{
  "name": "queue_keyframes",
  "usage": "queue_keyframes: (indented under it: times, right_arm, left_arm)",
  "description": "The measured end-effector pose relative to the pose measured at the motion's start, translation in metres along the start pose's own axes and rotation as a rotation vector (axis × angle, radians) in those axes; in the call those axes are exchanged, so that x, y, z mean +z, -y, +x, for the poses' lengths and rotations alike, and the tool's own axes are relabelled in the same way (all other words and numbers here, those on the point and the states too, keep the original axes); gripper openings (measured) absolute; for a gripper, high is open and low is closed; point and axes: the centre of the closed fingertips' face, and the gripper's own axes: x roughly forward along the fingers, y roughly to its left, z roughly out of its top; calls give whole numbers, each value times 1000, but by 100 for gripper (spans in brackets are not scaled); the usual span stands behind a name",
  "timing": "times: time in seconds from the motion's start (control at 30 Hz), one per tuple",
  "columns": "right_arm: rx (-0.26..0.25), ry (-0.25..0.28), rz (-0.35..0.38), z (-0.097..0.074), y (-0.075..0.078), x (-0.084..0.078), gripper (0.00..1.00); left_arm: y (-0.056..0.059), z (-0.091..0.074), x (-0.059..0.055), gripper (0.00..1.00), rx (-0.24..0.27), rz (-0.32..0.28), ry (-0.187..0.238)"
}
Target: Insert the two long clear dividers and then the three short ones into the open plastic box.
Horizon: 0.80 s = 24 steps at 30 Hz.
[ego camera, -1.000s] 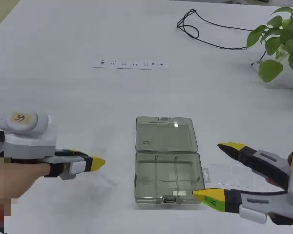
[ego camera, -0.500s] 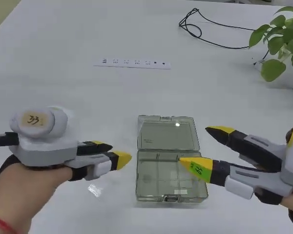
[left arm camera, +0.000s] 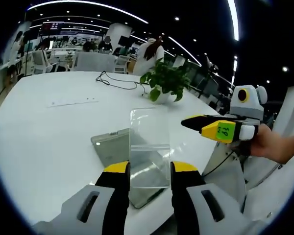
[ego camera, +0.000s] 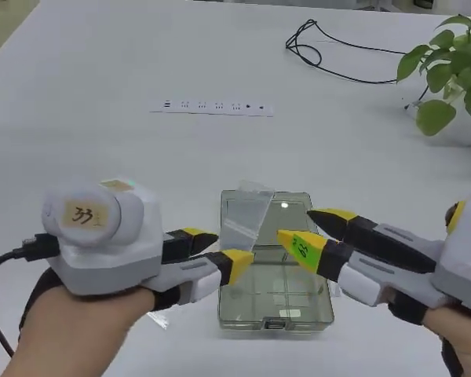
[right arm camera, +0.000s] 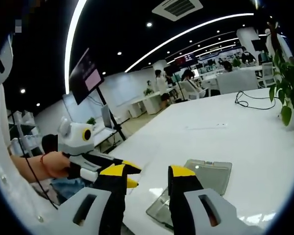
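Note:
The open clear plastic box (ego camera: 276,294) lies in front of me with its lid (ego camera: 286,216) folded back; it also lies below the jaws in the left gripper view (left arm camera: 110,144). My left gripper (ego camera: 221,247) is shut on a clear divider (ego camera: 247,212) and holds it upright just left of the box. In its own view the divider (left arm camera: 149,142) rises between the yellow-tipped jaws of the left gripper (left arm camera: 149,169). My right gripper (ego camera: 314,228) hovers open above the box's right side with nothing between its fingers. In its own view the right gripper (right arm camera: 149,171) faces the box (right arm camera: 210,171).
A white power strip (ego camera: 212,106) lies farther back on the white table. A black cable (ego camera: 330,55) loops at the far right beside a potted plant (ego camera: 447,71). A small clear piece (ego camera: 158,318) lies on the table by the left hand.
Both grippers have moved inward to the box. The left gripper now holds a clear divider up beside the box, and the right gripper has come over the box's right side.

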Motion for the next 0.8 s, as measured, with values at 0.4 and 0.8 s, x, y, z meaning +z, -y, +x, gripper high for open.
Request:
queue_keyframes:
  times: [0.4,0.8]
  right_arm:
    - [-20,-32,97,14,2,-14,18]
    - [-36,-36,148,17,4,-17,11]
  left_arm:
    - [16,4,10,31,-10,79,8]
    - [18,5,9,31,-2,128,1]
